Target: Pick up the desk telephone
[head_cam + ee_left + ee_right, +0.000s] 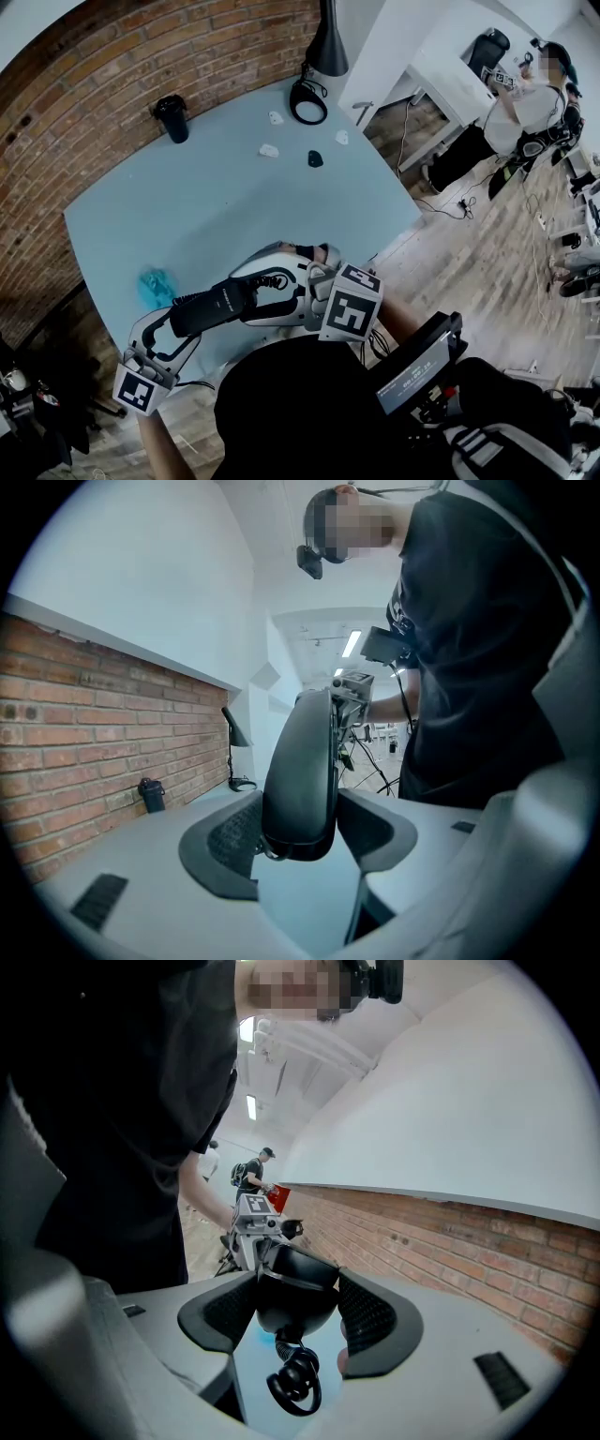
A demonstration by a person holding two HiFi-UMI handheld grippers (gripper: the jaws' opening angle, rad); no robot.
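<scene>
A black telephone handset hangs over the near edge of the pale blue table, held at both ends. My left gripper is shut on its left end. In the left gripper view that end stands between the two pads of the left gripper. My right gripper is shut on the other end. The right gripper view shows that rounded end wedged between the pads of the right gripper, with the coiled cord dangling below. No telephone base is visible.
On the table stand a black cup and a black desk lamp at the far side. Small white and black bits lie mid-table, a teal cloth near the front. A brick wall runs on the left. Another person stands at the far right.
</scene>
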